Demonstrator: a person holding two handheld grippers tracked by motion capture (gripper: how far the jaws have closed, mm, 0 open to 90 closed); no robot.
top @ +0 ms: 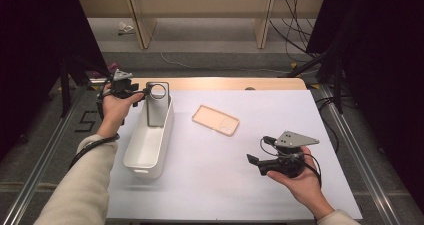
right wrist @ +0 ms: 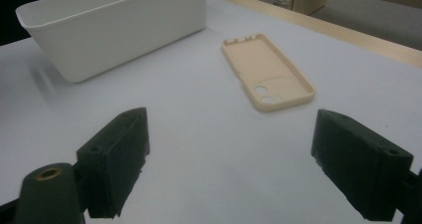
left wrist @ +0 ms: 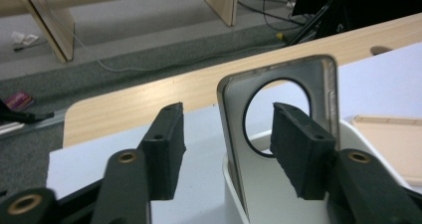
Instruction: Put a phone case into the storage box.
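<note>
A grey phone case (top: 157, 105) with a round cutout stands upright in the far end of a white bin (top: 145, 155). My left gripper (top: 145, 92) is at that end. In the left gripper view the grey case (left wrist: 230, 109) stands between the parted jaws of the left gripper (left wrist: 226, 129), and neither pad presses on it. A beige phone case (top: 216, 120) lies flat, open side up, on the white mat. My right gripper (top: 256, 150) hovers at the front right. In the right gripper view the right gripper (right wrist: 231, 134) is open and empty, pointed at the beige case (right wrist: 266, 72) and the bin (right wrist: 124, 25).
The white mat (top: 280, 110) covers a wooden table whose bare far edge (top: 225, 83) shows behind it. Beyond the table are wooden shelf legs and cables on the floor (top: 295, 35). Dark stands flank both sides of the table.
</note>
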